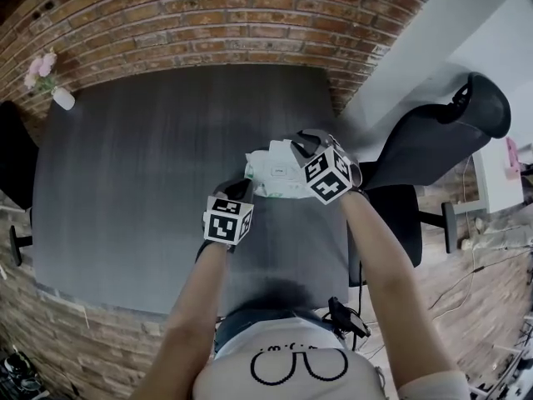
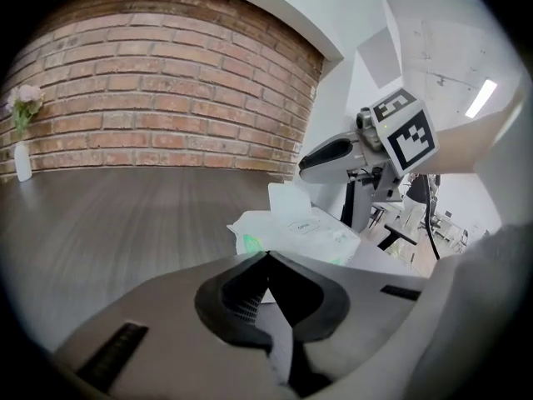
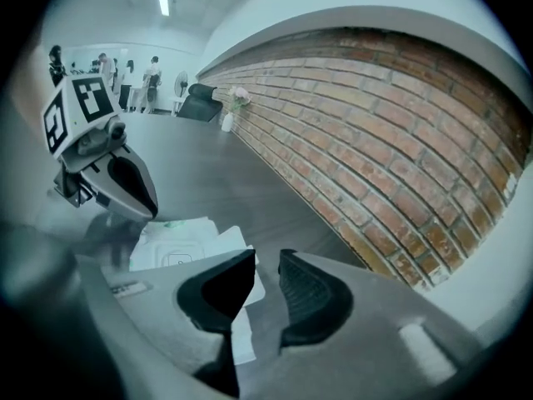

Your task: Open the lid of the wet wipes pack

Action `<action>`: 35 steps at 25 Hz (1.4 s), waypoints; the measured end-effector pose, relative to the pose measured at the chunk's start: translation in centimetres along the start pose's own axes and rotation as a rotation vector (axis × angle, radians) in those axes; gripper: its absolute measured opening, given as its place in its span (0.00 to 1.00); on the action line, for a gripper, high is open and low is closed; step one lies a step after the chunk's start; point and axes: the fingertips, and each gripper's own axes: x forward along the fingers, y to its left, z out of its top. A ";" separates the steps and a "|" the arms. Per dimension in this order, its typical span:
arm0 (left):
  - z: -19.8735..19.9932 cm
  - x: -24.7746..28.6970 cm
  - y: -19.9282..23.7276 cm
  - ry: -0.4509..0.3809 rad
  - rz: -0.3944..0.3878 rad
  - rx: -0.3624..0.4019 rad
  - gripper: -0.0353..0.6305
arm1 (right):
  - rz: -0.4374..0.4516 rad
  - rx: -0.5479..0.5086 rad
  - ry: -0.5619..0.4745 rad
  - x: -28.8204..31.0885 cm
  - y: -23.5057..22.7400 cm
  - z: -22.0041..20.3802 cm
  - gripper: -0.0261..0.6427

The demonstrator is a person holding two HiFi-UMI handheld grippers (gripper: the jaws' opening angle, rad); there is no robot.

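The white wet wipes pack (image 1: 275,172) lies on the dark grey table (image 1: 150,157) near its right edge. Its lid (image 2: 290,200) is flipped up and stands over the pack (image 2: 310,233). My left gripper (image 2: 266,255) is at the pack's near end, jaws closed with a pale strip of the pack between the pads. In the head view it (image 1: 244,188) sits left of the pack. My right gripper (image 3: 266,255) stands open just above the raised lid (image 3: 233,242), whose white flap shows in the gap without the pads pressing on it. From the head view it (image 1: 302,144) hovers at the pack's far right.
A small vase of pink flowers (image 1: 50,77) stands at the table's far left corner by the brick wall (image 1: 208,15). A black office chair (image 1: 433,140) stands right of the table. The table's right edge runs close to the pack.
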 end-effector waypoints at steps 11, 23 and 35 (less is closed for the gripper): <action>3.9 -6.9 -2.4 -0.195 0.051 0.068 0.05 | -0.152 0.048 -0.180 -11.0 0.0 2.8 0.13; 10.9 -15.2 -5.4 -0.450 0.111 0.200 0.05 | -0.263 0.146 -0.349 -22.3 2.2 5.5 0.04; 17.5 -21.7 -8.6 -0.684 0.129 0.336 0.05 | -0.290 0.389 -0.565 -27.9 3.1 7.9 0.04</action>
